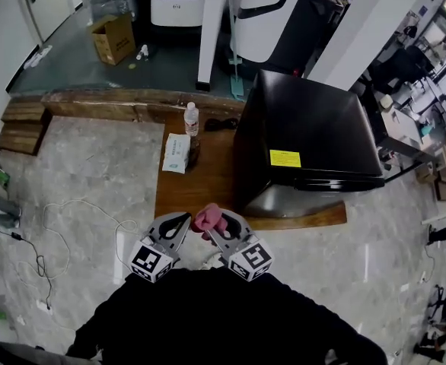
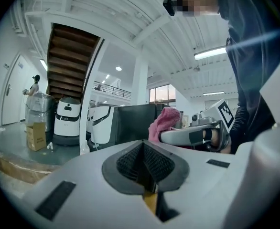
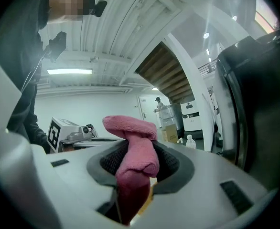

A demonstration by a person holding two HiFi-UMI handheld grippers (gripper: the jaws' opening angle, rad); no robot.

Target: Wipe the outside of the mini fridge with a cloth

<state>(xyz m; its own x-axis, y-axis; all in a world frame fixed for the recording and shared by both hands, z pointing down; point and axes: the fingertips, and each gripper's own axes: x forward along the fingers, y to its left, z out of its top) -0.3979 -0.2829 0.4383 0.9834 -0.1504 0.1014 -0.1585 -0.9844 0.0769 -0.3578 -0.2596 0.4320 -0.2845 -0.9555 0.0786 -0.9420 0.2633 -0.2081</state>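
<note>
Just before the near edge of the low wooden table [image 1: 200, 185], holding both grippers close together, tips almost meeting. Clamping a pink cloth [image 3: 133, 147] in the right gripper [image 3: 135, 163]: pinched between the pads, bunched up and folding over above them. Left gripper [image 2: 142, 162] pressed closed, pad against pad, with nothing in between. No contact between the cloth and the mini fridge [image 1: 307, 139]; near its front left corner, but apart from it.

On the table, at the right: the black mini fridge, closed, so nothing of its inside to see, with a yellow label [image 1: 285, 158] on the top near the front edge. To the left of it: a clear bottle [image 1: 192, 120] with a white cap, standing upright, contents not possible to tell. Just beside the bottle: a flat white packet [image 1: 176, 153], lying closed.

Farther back, on the green floor: a cardboard box [image 1: 113, 38] with flaps open, contents not possible to make out.
</note>
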